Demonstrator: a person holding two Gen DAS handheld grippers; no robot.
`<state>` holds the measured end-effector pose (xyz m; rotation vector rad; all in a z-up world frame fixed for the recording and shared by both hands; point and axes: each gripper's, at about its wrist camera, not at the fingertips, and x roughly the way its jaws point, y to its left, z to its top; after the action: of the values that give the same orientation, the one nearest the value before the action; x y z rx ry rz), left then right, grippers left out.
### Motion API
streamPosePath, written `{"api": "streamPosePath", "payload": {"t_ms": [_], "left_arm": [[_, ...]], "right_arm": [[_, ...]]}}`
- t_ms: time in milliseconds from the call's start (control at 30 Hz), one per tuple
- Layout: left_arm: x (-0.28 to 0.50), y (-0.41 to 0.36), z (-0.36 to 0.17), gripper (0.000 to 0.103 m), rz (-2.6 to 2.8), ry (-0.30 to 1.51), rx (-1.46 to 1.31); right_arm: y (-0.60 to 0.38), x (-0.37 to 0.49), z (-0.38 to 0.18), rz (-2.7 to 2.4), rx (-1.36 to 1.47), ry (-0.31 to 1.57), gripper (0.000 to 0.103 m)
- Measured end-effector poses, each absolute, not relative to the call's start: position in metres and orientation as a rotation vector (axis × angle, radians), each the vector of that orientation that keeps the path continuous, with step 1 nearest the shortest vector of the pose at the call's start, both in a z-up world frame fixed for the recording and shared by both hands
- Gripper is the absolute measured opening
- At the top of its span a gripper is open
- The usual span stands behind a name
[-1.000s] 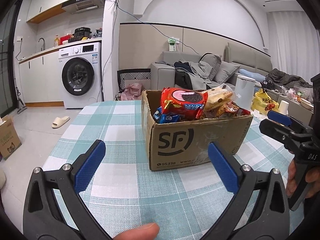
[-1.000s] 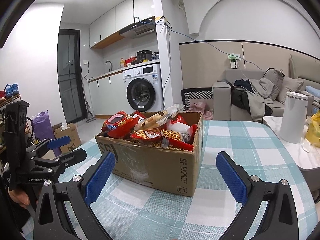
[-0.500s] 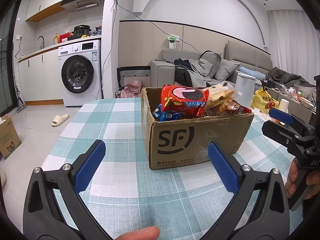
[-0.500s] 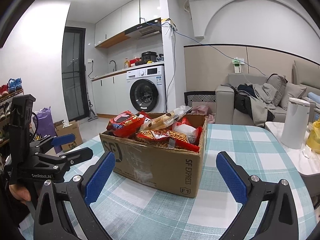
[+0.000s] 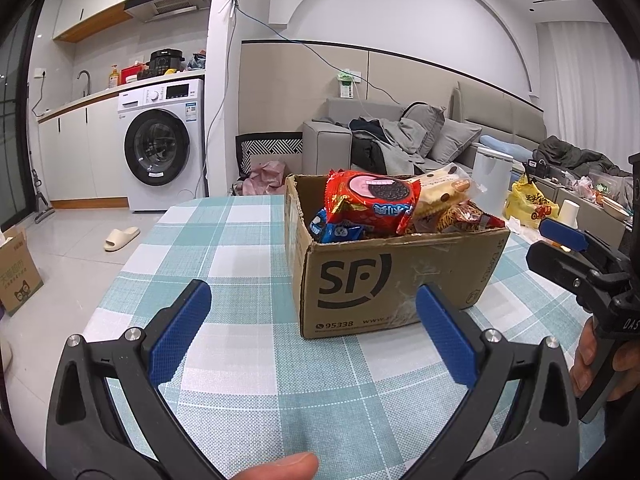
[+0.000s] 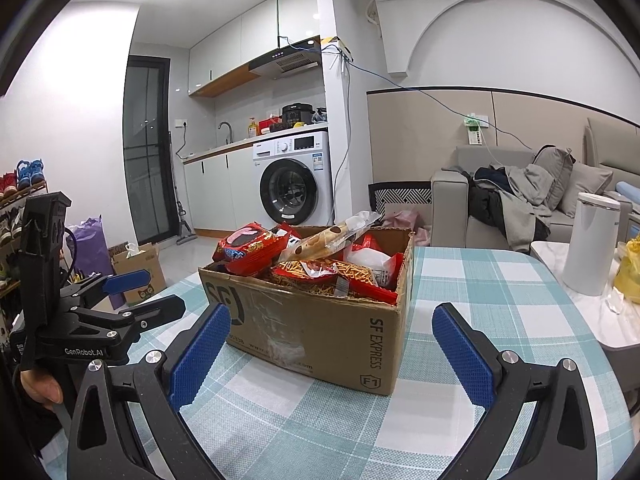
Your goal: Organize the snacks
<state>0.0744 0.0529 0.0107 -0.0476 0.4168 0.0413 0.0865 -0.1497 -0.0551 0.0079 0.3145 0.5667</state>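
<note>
A brown SF cardboard box stands on the checked table, heaped with snack packs: a red Oreo bag, a pale biscuit pack, a blue pack. In the right wrist view the box shows red noodle-snack bags and a long biscuit pack. My left gripper is open and empty, short of the box's near left corner. My right gripper is open and empty, facing the box's right corner. Each gripper shows in the other's view: the right one, the left one.
The teal and white checked tablecloth covers the table. A white bin and a yellow bag stand beyond the table's right side. A washing machine, a sofa with clothes and a floor box lie around.
Both grippers have tilted and risen slightly, so the box sits lower in both views. Both stay open and empty; the box and snacks have not moved.
</note>
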Motion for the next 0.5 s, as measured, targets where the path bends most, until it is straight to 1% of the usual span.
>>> {"api": "streamPosePath", "payload": {"t_ms": [500], "left_arm": [[0.0752, 0.0530, 0.0110, 0.102, 0.040, 0.413, -0.046]], "right_arm": [[-0.1499, 0.0871, -0.0550, 0.567, 0.009, 0.316, 0.103]]}}
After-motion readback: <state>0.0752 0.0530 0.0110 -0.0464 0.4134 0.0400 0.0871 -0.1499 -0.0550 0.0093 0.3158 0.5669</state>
